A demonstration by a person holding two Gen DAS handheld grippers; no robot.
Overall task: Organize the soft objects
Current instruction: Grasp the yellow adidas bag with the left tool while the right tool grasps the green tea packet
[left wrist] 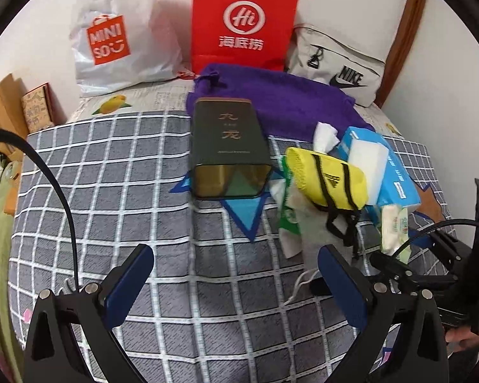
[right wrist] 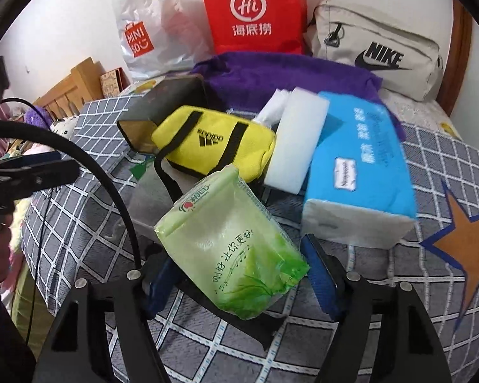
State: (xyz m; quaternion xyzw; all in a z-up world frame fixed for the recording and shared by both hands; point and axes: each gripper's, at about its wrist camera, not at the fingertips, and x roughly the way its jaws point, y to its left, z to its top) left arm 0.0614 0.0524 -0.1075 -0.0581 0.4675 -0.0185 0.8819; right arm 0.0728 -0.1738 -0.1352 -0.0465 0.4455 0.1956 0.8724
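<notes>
A green tissue pack (right wrist: pixel 230 242) lies between my right gripper's (right wrist: pixel 236 274) open fingers, jaws not closed on it. Beyond it lie a yellow Adidas pouch (right wrist: pixel 214 140), a white sponge block (right wrist: pixel 298 146) and a blue tissue pack (right wrist: pixel 357 169). My left gripper (left wrist: pixel 236 284) is open and empty above the checked bedspread (left wrist: pixel 111 191). In its view the yellow pouch (left wrist: pixel 329 178), the blue tissue pack (left wrist: pixel 396 178) and a green tissue pack (left wrist: pixel 394 226) lie to the right. A dark tin box (left wrist: pixel 228 146) lies straight ahead. My right gripper shows at the right edge (left wrist: pixel 408 271).
A purple towel (left wrist: pixel 271 99) lies behind the pile. A white Miniso bag (left wrist: pixel 118 35), a red paper bag (left wrist: pixel 242 19) and a grey Nike bag (left wrist: pixel 338 67) stand against the wall. A wooden headboard (right wrist: pixel 76 86) is at the left. Cables (left wrist: pixel 54 191) cross the left.
</notes>
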